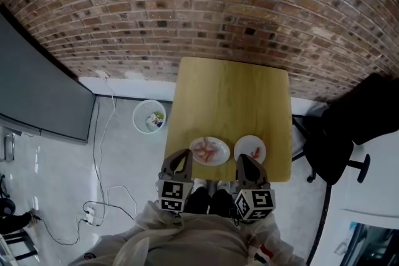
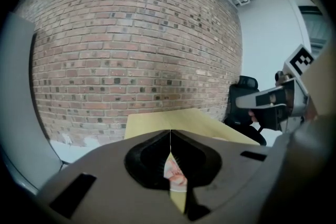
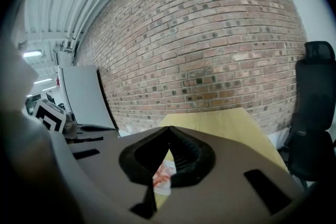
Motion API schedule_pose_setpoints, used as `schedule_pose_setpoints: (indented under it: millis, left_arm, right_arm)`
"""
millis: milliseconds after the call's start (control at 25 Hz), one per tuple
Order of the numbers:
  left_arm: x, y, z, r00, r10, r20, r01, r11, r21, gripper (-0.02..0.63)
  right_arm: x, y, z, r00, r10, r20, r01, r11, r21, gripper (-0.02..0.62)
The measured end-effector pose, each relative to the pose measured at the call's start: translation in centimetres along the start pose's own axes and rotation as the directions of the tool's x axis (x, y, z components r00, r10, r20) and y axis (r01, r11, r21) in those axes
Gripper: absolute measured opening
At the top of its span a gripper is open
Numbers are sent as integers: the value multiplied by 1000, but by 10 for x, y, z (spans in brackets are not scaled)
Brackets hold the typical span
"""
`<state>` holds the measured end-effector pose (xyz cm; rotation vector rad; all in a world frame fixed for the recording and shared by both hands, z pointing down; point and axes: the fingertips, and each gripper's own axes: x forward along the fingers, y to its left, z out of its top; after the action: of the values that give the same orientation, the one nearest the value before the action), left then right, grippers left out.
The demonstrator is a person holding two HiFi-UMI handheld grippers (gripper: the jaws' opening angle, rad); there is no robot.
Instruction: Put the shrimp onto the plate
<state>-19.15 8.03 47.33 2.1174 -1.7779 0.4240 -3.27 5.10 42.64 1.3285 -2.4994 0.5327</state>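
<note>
Nearest the camera, the left gripper [image 1: 182, 157] and the right gripper [image 1: 243, 162] are held side by side just short of the near edge of the bench [image 1: 230, 90], each with its marker cube towards the person. The left gripper's jaws are pressed together with nothing between them, and so are the right gripper's. Each gripper's own view shows the tips meeting in a thin line, with the pink food visible below them on the bench.

Just beyond the tips, two white plates sit along the near edge of the bench. The larger plate [image 1: 219, 159] lies about mid-edge, ahead of the left gripper, and holds several pieces of shrimp [image 1: 208, 149]. The smaller plate [image 1: 244, 145] lies just beside it towards the near right corner, ahead of the right gripper. It holds one small pink piece [image 1: 254, 152], too small to make out.

Off the bench's left edge, a white bin [image 1: 149, 116] stands on the floor. A black office chair [image 1: 336, 146] stands off the right edge. A brick wall [image 1: 206, 3] runs behind the far edge.
</note>
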Motion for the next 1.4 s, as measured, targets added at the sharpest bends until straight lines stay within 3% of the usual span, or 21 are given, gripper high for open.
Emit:
schedule_pose_setpoints:
  millis: [280,600,1400]
  left_arm:
    - [10,-4,-6,999,16,-36,-17,1000,-4,11]
    - [30,-10,-17,993,86,-83,-87,996,2,11]
    - [84,-28,-50,946,223,-234,-235,971,-27,16]
  right_arm:
    - [4,-12,0,1000,4,-11,-4,1000,5,23]
    - [20,-39,-3,999,26,-28,-25,999,27,23]
    - [32,-111,-7,993,83,-79,-80,996,41,23]
